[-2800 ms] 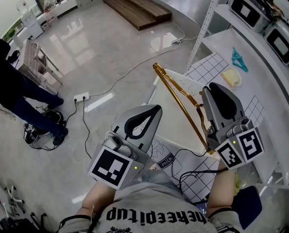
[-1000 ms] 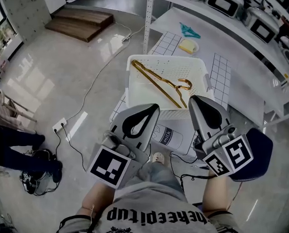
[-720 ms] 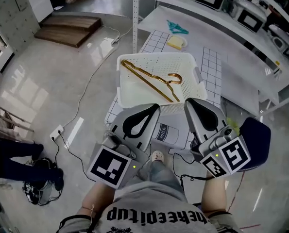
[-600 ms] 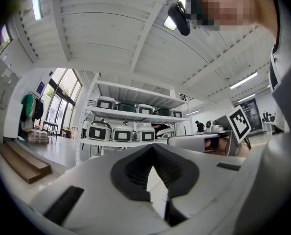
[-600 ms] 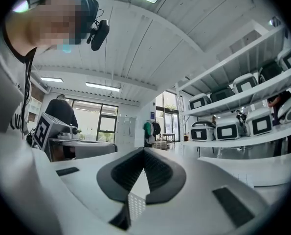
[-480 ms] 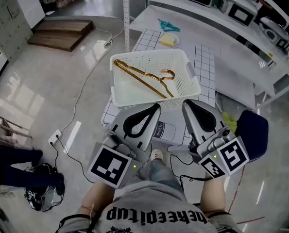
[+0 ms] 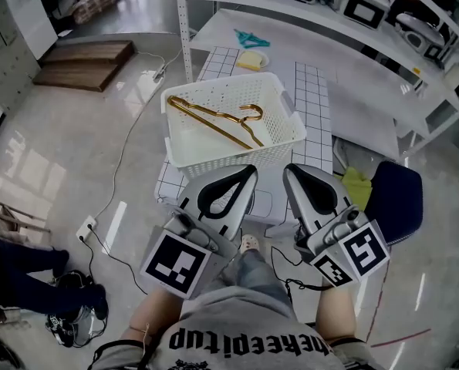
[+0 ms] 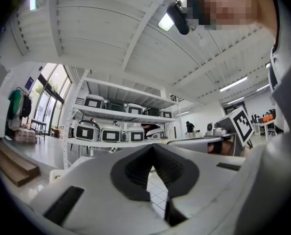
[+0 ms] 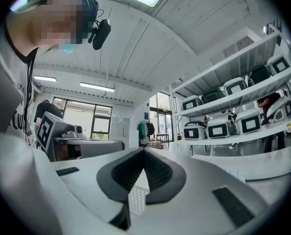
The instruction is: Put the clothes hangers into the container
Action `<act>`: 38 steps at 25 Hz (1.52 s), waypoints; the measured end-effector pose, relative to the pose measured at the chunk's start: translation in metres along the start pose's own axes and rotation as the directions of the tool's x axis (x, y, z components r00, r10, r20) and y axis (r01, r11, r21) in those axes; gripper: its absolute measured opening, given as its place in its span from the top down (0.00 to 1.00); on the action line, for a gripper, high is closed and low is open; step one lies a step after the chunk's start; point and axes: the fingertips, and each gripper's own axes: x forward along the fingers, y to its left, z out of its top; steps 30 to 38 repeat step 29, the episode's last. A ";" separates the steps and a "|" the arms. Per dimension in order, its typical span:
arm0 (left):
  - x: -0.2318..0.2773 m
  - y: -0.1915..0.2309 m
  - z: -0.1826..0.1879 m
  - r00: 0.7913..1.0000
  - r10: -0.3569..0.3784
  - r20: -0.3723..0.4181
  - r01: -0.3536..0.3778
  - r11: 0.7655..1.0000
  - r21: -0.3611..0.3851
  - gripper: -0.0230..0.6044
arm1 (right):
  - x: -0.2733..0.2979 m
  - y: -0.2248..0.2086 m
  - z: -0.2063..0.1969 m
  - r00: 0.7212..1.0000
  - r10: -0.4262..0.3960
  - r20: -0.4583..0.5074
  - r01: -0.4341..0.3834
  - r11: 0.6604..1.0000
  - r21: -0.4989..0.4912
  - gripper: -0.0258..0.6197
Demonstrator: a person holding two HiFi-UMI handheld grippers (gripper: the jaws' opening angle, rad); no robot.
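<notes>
Hanger (image 7: 214, 119) of gold wire, lying flat inside the white perforated container (image 7: 206, 159), as seen from the head view. Its long axis runs diagonally from the container's far-left corner toward the near-right wall, and the hook curls off its right-hand side. Bare container floor shows near-left of the hanger and along the right wall.

The left tool (image 7: 244, 177) is held in the air on the near side of the container, tips pointing toward its near wall and apart from it. In the left gripper view its two jaws are pressed together at the tips (image 8: 152, 147), with nothing between them. The right tool (image 7: 292, 174) is held alongside, well apart from the left one and also short of the wall. In the right gripper view its jaws likewise meet (image 9: 144, 152) and grip nothing.

The container rests on a gridded mat (image 7: 312, 110) on the tabletop. A cable (image 7: 129, 156) trails over polished floor at the left. A dark blue seat (image 7: 395, 195) stands just right of the right tool.
</notes>
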 end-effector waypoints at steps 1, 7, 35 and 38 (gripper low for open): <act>0.000 -0.002 0.000 1.000 -0.004 0.000 0.004 1.000 0.001 0.94 | -0.002 0.001 -0.001 1.000 -0.002 0.000 0.002 1.000 0.003 0.94; -0.001 -0.010 0.002 1.000 -0.024 0.000 0.024 1.000 0.006 0.94 | -0.009 0.009 0.000 1.000 -0.008 0.009 0.008 1.000 0.011 0.95; -0.037 -0.004 -0.008 1.000 -0.019 -0.020 0.019 1.000 -0.005 0.94 | 0.000 0.051 -0.009 1.000 0.015 0.015 -0.016 0.999 0.037 0.95; -0.037 -0.004 -0.008 1.000 -0.019 -0.020 0.019 1.000 -0.005 0.94 | 0.000 0.051 -0.009 1.000 0.015 0.015 -0.016 0.999 0.037 0.95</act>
